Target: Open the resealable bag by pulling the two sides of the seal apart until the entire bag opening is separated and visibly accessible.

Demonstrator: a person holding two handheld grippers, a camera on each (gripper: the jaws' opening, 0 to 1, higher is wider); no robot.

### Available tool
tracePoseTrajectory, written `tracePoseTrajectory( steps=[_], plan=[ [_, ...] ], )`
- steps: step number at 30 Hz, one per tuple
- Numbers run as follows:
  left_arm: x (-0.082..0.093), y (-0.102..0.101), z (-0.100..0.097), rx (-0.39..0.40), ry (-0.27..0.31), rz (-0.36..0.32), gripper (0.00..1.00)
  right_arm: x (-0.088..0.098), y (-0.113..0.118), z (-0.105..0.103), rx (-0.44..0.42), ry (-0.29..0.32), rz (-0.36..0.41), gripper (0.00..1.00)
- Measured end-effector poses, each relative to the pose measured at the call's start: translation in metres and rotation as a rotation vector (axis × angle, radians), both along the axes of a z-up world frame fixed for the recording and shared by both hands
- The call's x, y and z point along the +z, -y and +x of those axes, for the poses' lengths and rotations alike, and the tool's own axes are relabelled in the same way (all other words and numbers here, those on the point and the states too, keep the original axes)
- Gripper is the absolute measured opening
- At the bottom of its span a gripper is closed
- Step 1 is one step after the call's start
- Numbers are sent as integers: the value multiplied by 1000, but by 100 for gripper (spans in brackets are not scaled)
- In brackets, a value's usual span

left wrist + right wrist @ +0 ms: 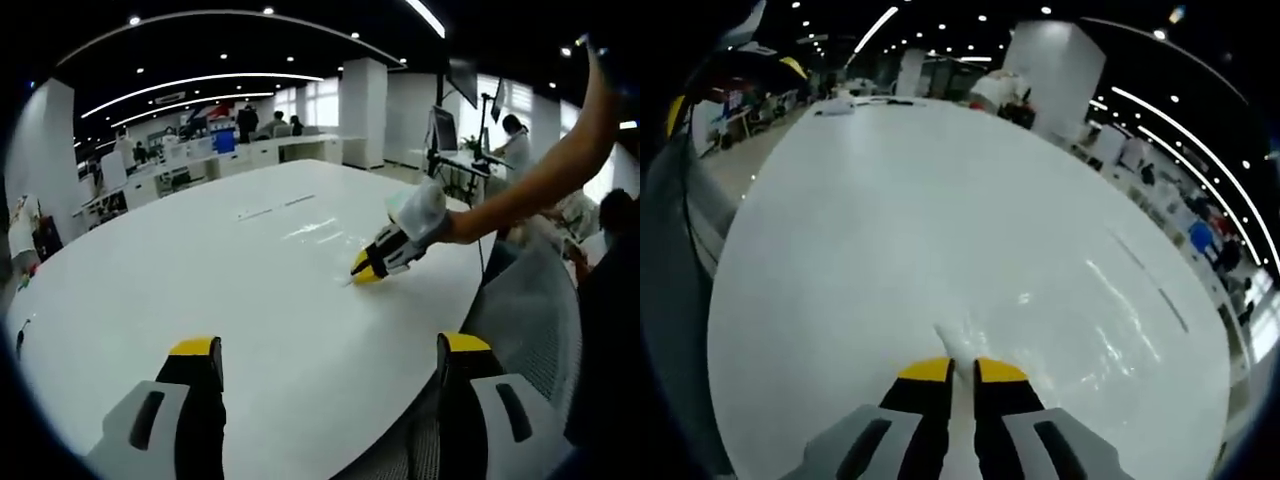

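Observation:
The resealable bag [318, 230] is clear plastic lying flat on the round white table [200, 270]; only its glints show. In the right gripper view a thin pale strip of the bag's edge [952, 343] sticks out between the yellow-tipped jaws. My right gripper [963, 368] is shut on that edge, low over the table [890, 230]. It also appears in the left gripper view, where the right gripper [366, 268] rests its tip on the table, held by a person's arm [540, 175]. My left gripper [330, 345] hovers near the table's front edge, open wide and holding nothing.
A grey mesh chair back [530, 310] stands at the table's near right edge. Desks, monitors and several people [515, 135] sit beyond the table. Small items [855, 103] lie at the table's far end.

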State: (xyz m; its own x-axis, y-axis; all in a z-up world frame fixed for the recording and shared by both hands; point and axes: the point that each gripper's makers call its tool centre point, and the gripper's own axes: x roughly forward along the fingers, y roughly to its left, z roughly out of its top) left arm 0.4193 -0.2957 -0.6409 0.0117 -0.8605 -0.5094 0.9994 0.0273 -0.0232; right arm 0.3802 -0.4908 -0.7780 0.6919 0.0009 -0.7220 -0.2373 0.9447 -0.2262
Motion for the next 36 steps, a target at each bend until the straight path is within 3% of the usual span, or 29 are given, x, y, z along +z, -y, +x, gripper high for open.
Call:
tracePoseTrajectory(
  steps=[14, 26, 33, 36],
  plan=[
    [-1, 2, -2, -18, 13, 5, 86, 0, -5, -5, 96, -28, -22, 0],
    [-3, -1, 0, -11, 13, 16, 86, 1, -9, -6, 85, -35, 3, 1],
    [-2, 0, 0, -6, 11, 14, 86, 3, -7, 0, 52, -19, 16, 15],
    [-3, -1, 0, -6, 10, 18, 86, -1, -7, 0, 48, -30, 39, 9]
  ],
)
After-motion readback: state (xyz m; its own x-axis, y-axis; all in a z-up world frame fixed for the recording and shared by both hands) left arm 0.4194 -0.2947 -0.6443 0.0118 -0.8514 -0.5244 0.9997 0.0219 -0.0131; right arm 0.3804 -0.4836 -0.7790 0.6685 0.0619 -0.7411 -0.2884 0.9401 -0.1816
